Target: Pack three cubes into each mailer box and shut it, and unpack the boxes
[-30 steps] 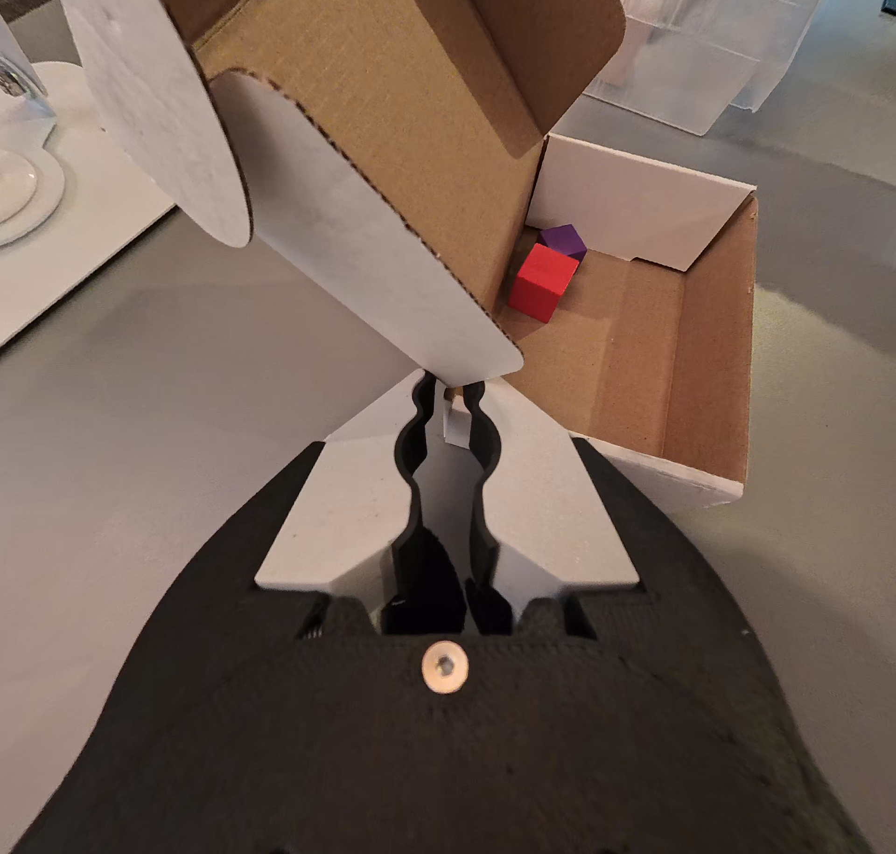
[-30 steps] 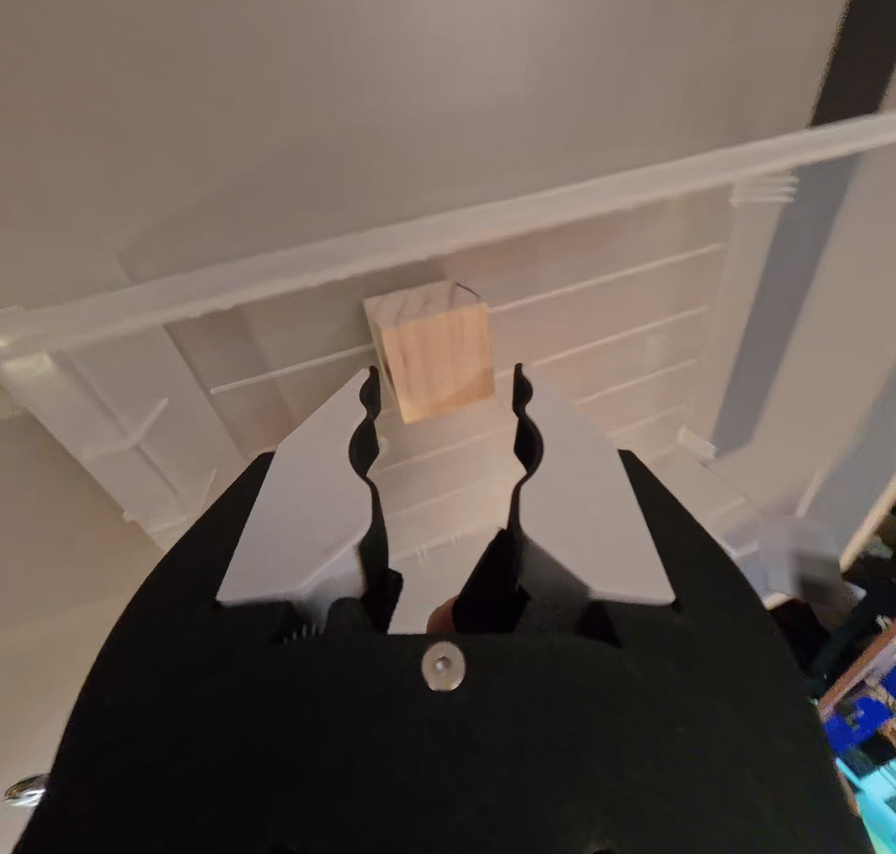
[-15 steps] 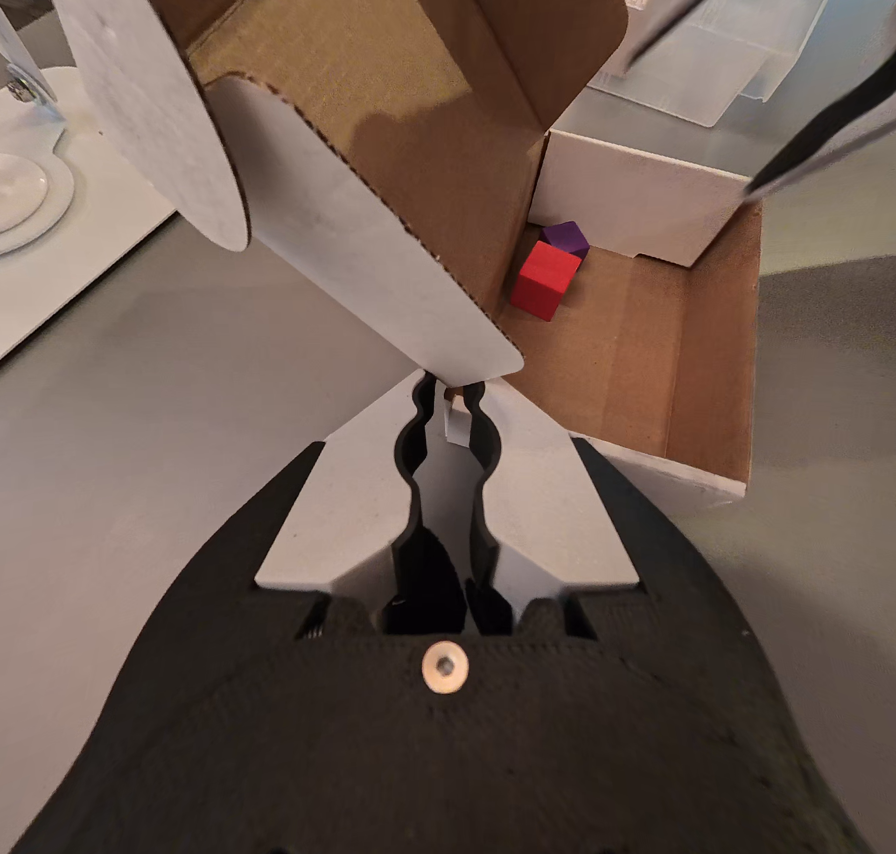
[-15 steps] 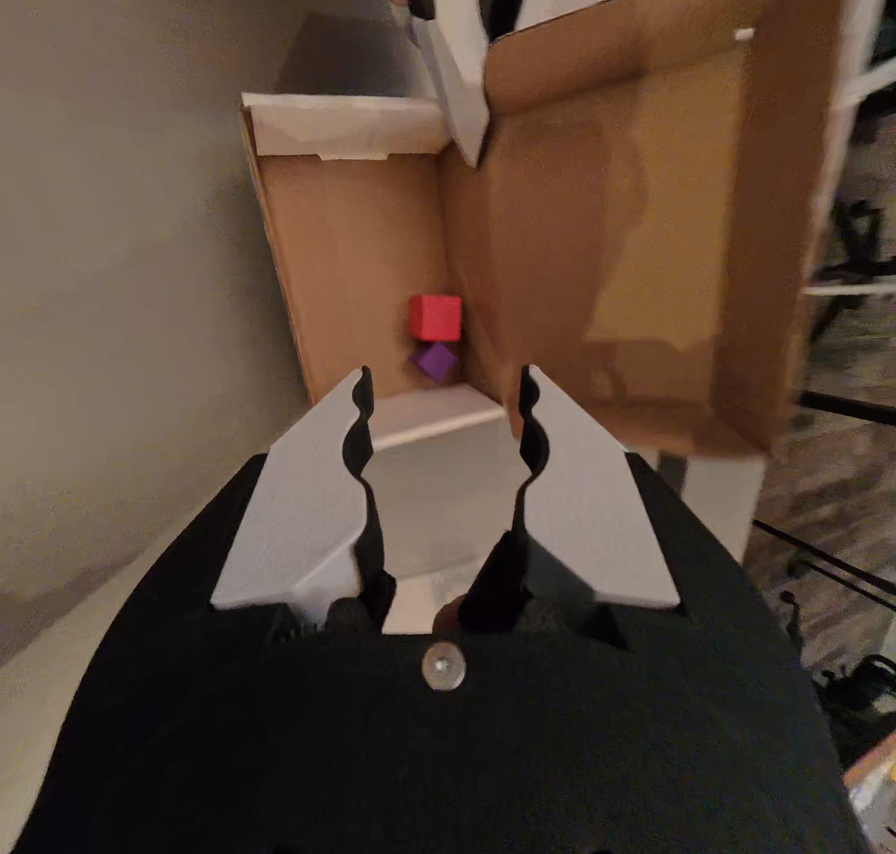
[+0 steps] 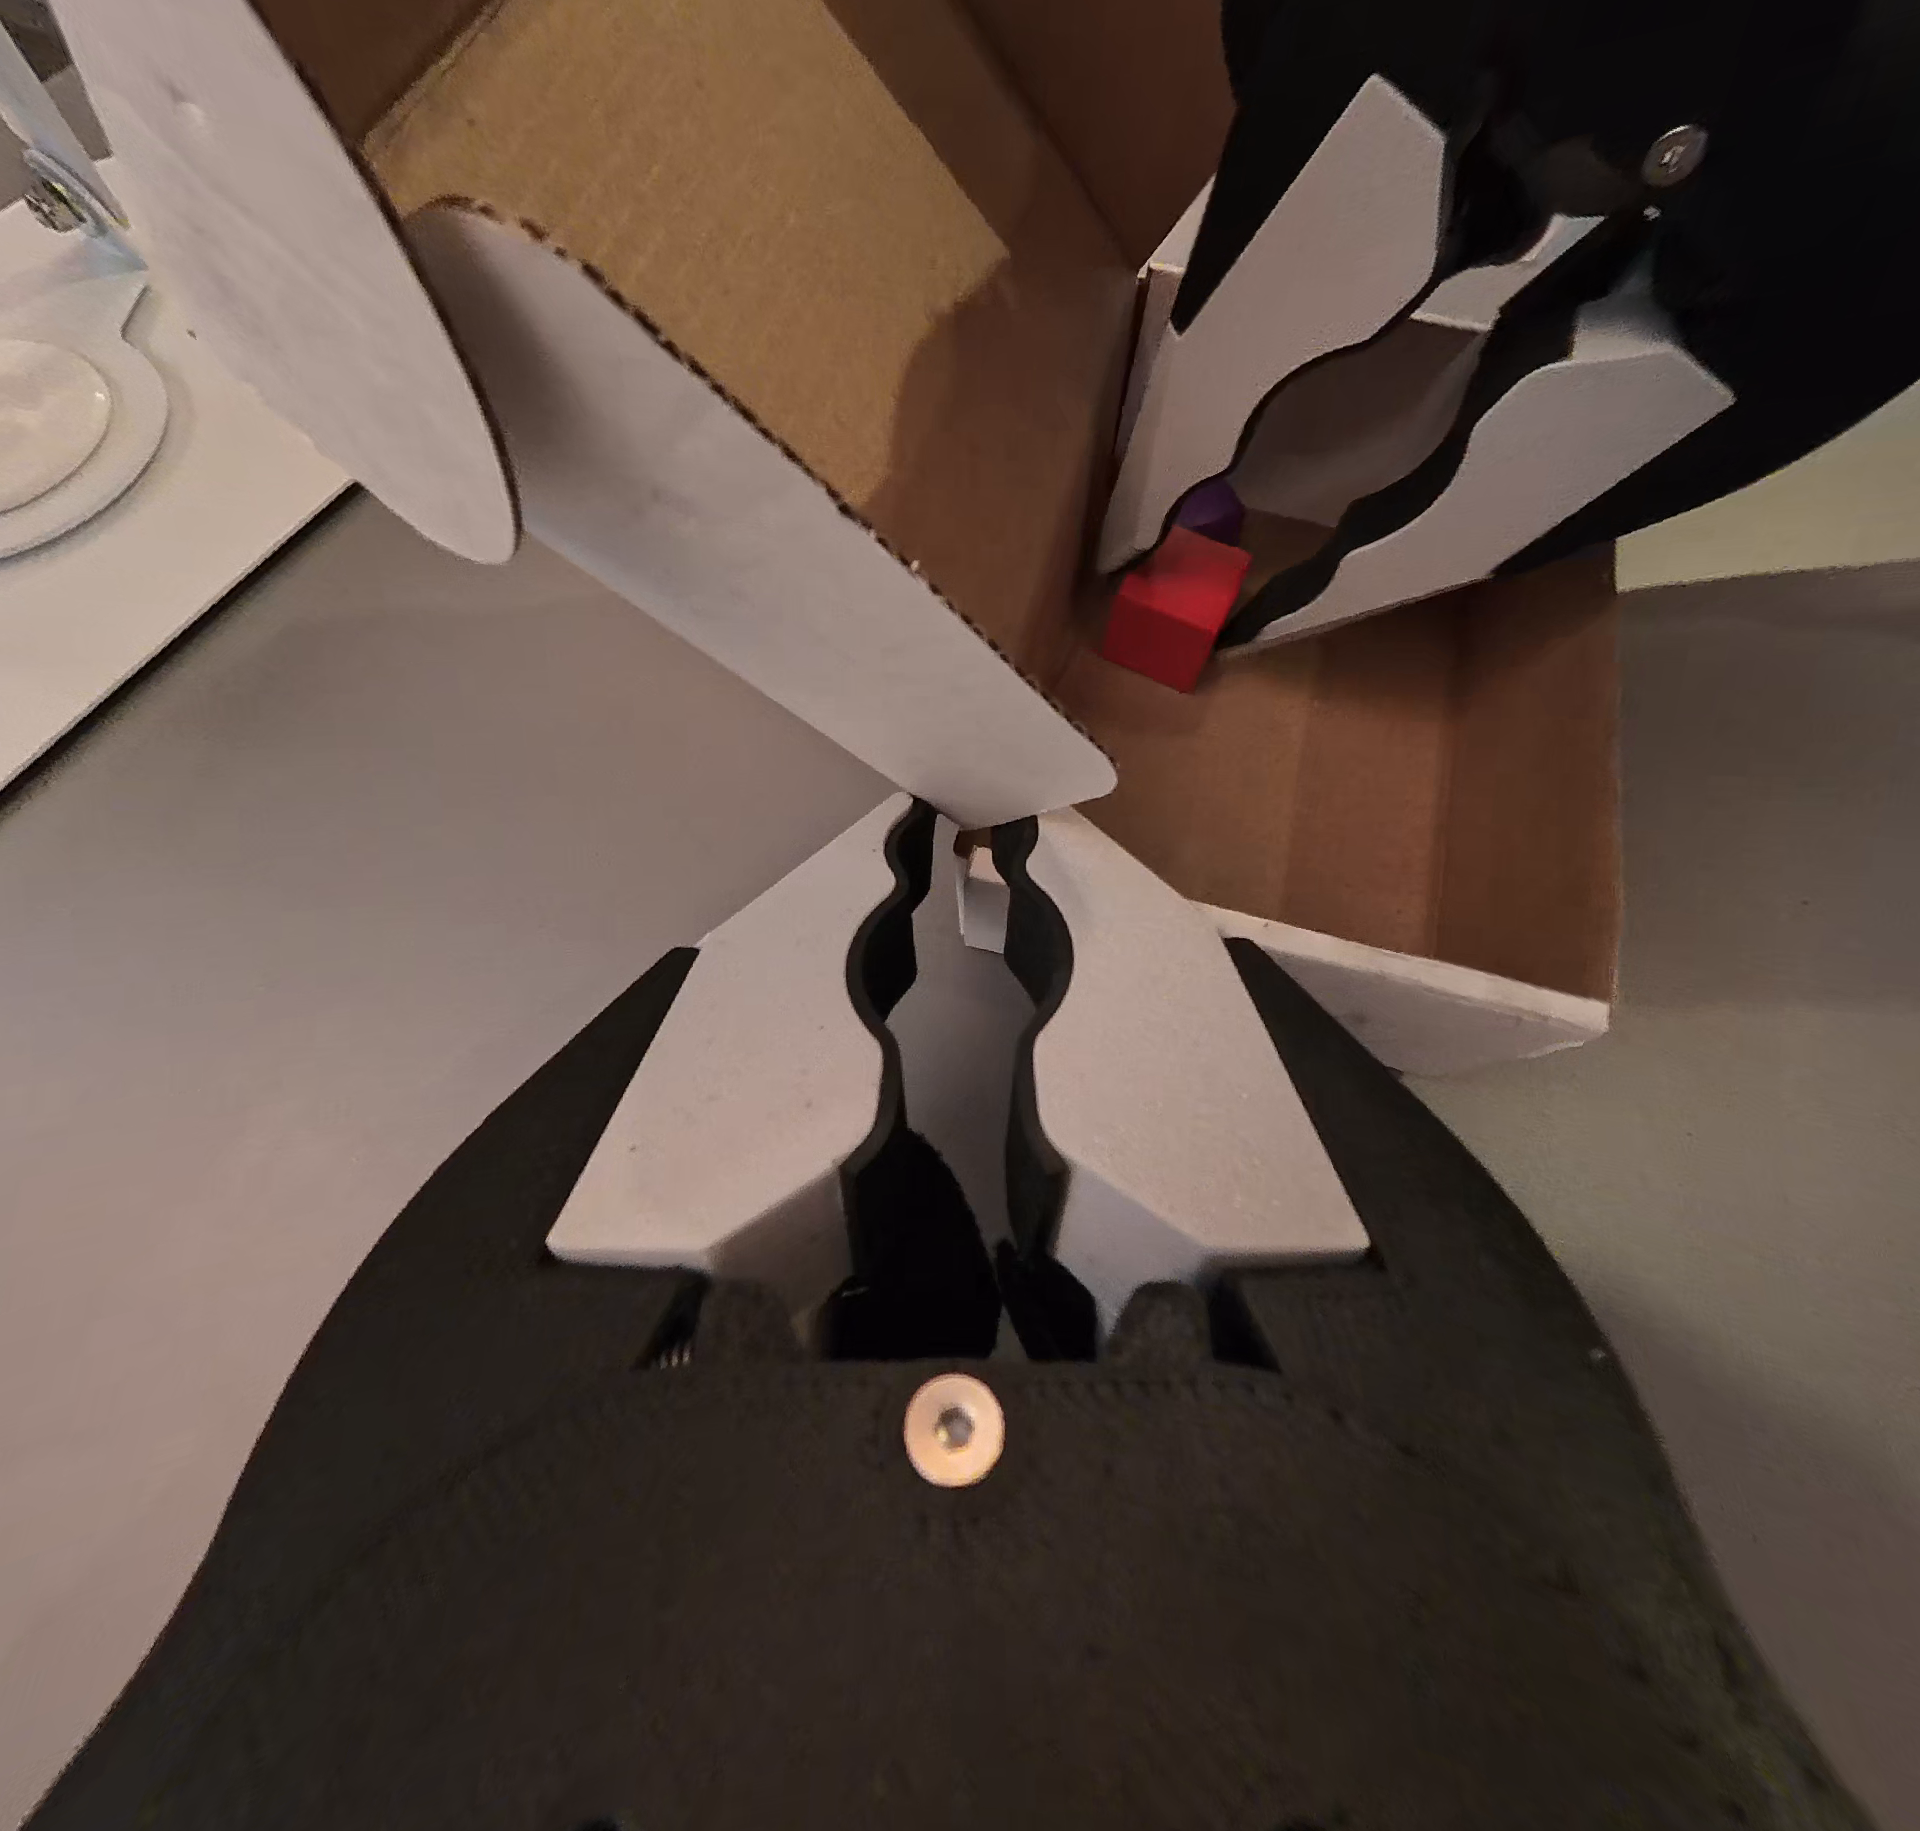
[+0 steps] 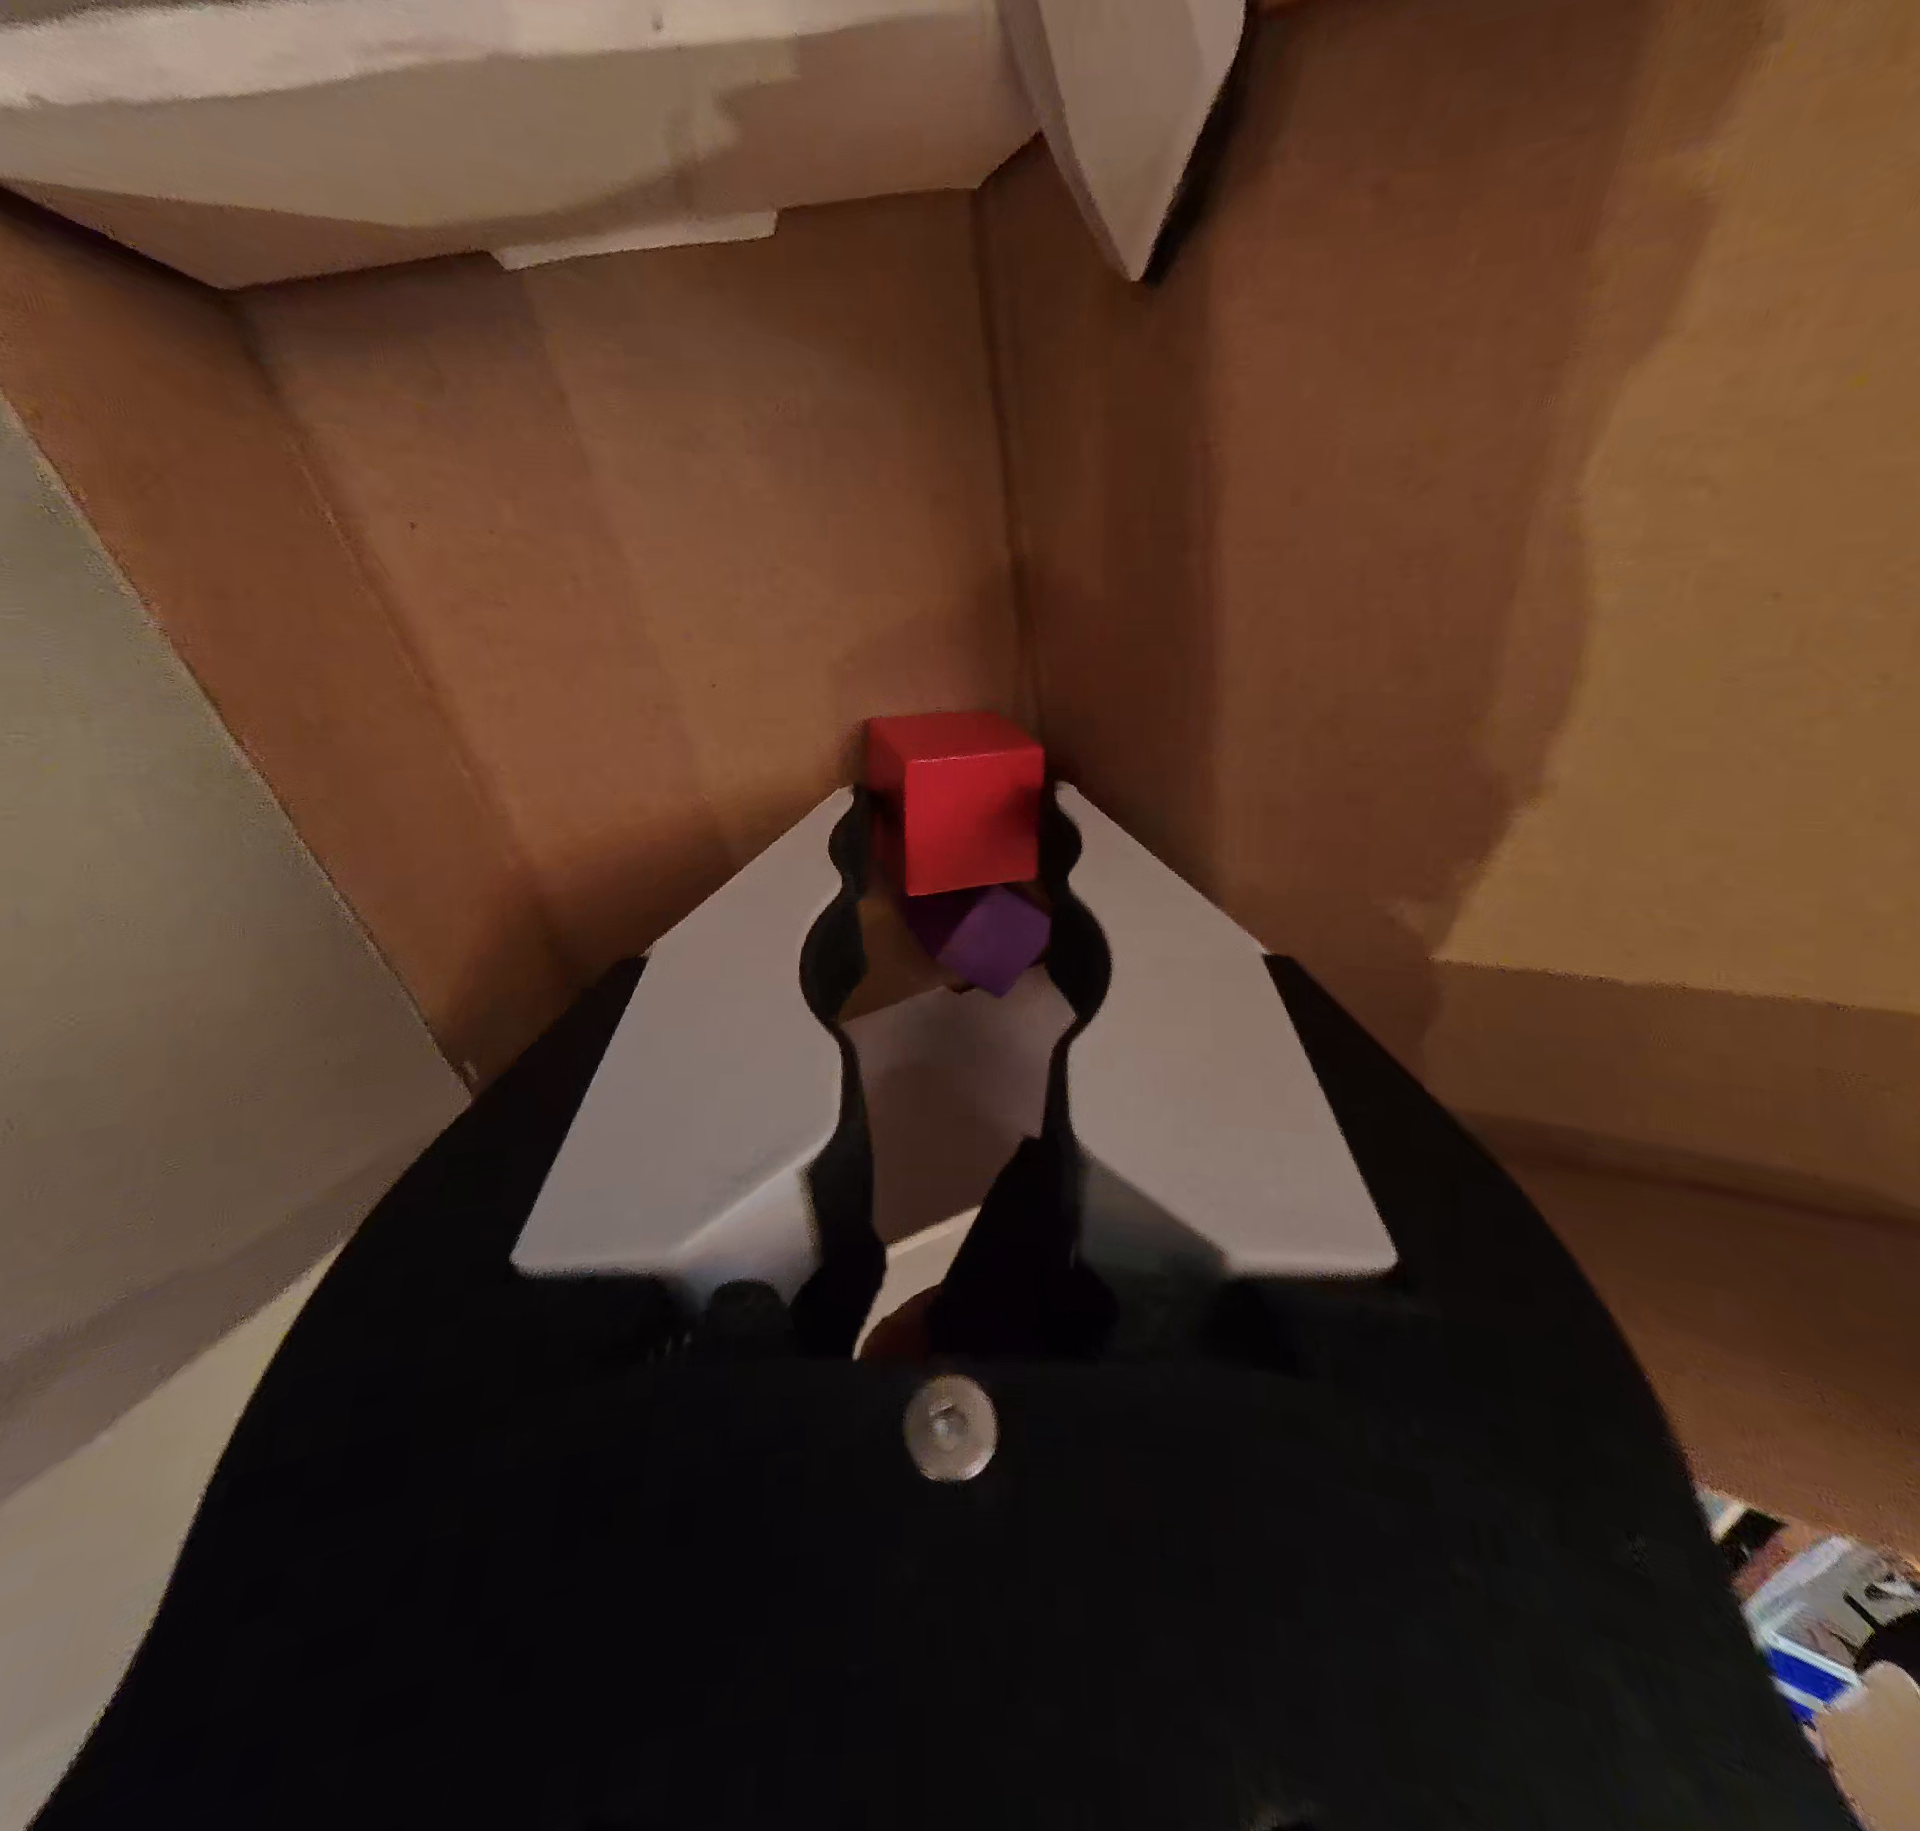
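Gripping a small white tab at the corner of the mailer box (image 5: 1351, 794), my left gripper (image 5: 966, 836) is nearly closed on the cardboard, which steadies the box on the grey bench (image 5: 312, 846) and keeps the big lid (image 5: 727, 275) tipped up and out of the way. That leaves the brown interior free for my right gripper (image 6: 956, 815), which has its jaws partly apart and set on either side of the red cube (image 6: 961, 805). I cannot tell whether the pads are touching it yet. The purple cube (image 6: 982, 945) lies just behind the red one, and both are tucked in the corner where the floor of the box meets the lid hinge. I judge this to be unpacking, with the red cube next to go. Half a second ago the right gripper was outside the box and looking down into it. A second ago it was over a clear plastic bin beside a plain wooden cube. The left has not shifted.
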Available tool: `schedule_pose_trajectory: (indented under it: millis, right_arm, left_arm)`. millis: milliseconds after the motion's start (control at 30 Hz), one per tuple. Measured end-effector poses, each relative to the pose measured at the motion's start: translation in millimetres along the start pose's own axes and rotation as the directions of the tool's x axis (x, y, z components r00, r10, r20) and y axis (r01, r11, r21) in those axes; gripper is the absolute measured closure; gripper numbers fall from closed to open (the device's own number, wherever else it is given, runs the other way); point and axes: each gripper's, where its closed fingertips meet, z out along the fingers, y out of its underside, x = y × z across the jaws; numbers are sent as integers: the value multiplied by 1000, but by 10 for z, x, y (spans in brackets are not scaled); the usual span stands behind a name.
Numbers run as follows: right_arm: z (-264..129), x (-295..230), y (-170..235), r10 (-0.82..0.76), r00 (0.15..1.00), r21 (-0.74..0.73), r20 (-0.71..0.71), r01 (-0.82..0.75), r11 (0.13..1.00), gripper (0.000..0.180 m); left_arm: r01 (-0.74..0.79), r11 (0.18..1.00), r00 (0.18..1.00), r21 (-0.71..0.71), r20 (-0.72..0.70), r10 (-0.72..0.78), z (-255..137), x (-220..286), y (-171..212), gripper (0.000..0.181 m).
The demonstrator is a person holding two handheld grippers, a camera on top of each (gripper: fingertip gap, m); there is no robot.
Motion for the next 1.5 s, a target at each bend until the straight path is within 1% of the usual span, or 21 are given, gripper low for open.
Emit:
schedule_pose_trajectory:
  millis: [100, 167, 233, 300, 333, 400, 467, 500, 567, 633, 700, 800, 967, 1133, 1233, 1300, 1333, 1367, 1400, 1433, 1500]
  right_arm:
    - [-46, -67, -34, -18, 1000, 43, 25, 17, 999, 152]
    - [-166, -82, -73, -14, 1000, 103, 27, 11, 995, 152]
    - [-414, -33, -71, 4, 1000, 175, 1, -4, 985, 153]
    - [-759, 106, 41, 41, 997, 239, -65, -24, 971, 153]
    - [-939, 198, 151, 68, 992, 264, -102, -39, 964, 153]
    - [-1246, 386, 514, 129, 978, 268, -164, -82, 960, 153]
    - [-1450, 572, 1026, 204, 955, 219, -217, -156, 963, 152]
    - [-1491, 654, 1336, 233, 941, 161, -247, -197, 967, 152]
    - [-1444, 710, 1920, 227, 936, 21, -269, -230, 973, 152]
    - [-1268, 659, 2311, 224, 948, -59, -226, -243, 968, 152]
    - [-1031, 560, 2594, 183, 966, -147, -184, -211, 966, 152]
    - [-729, 410, 2853, 160, 980, -223, -116, -182, 958, 153]
    - [-373, 299, 2956, 170, 984, -202, -46, -176, 963, 153]
    - [-244, 259, 2971, 196, 980, -200, -24, -197, 960, 152]
    - [-293, 275, 3012, 208, 977, -227, -46, -213, 950, 138]
    - [-466, 354, 2985, 212, 972, -222, -105, -230, 947, 133]
    - [-616, 424, 2929, 219, 963, -208, -155, -249, 946, 131]
    - [-795, 494, 2800, 220, 953, -167, -206, -256, 952, 133]
    - [-986, 541, 2580, 220, 945, -94, -242, -249, 964, 135]
    - [-1180, 552, 2299, 222, 940, -13, -261, -233, 972, 137]
    - [-1500, 459, 1644, 208, 945, 131, -252, -180, 975, 142]
  left_arm:
    - [-7, 1000, 1000, -2, 7, 7, 1, -2, -3, 171]
    - [-8, 1000, 1000, -2, 8, 8, 1, -1, -3, 171]
    - [-8, 1000, 1000, -1, 7, 8, 1, -2, -3, 171]
    - [-7, 1000, 1000, 0, 6, 7, 1, -1, -2, 171]
    - [-8, 1000, 1000, 0, 6, 8, 1, -2, -3, 171]
    - [-9, 1000, 1000, -1, 5, 9, 3, 0, -5, 171]
    - [-8, 1000, 1000, 0, 4, 8, 5, 1, -7, 171]
    - [-9, 1000, 1000, 0, 4, 9, 5, 0, -7, 171]
    - [-9, 1000, 1000, 1, 4, 9, 5, 0, -6, 171]
    - [-10, 1000, 1000, -1, 5, 10, 4, 1, -6, 171]
    - [-9, 1000, 1000, -2, 5, 9, 4, 0, -6, 171]
    - [-5, 1000, 1000, 0, 2, 5, 5, 1, -6, 171]
    - [-10, 1000, 1000, -2, 5, 10, 5, 1, -7, 171]
    - [-10, 1000, 1000, -3, 4, 10, 4, 1, -6, 171]
    - [-9, 1000, 1000, -1, 3, 9, 5, 0, -7, 171]
    - [-10, 1000, 1000, -2, 4, 10, 5, 2, -6, 171]
    - [-12, 1000, 1000, -2, 5, 12, 4, 2, -7, 171]
    - [-12, 1000, 1000, -2, 5, 12, 5, 2, -7, 171]
    - [-11, 1000, 1000, -3, 5, 11, 5, 1, -7, 171]
    - [-12, 1000, 1000, -3, 5, 12, 6, 1, -6, 171]
    - [-12, 1000, 1000, -4, 7, 12, 9, 2, -9, 171]
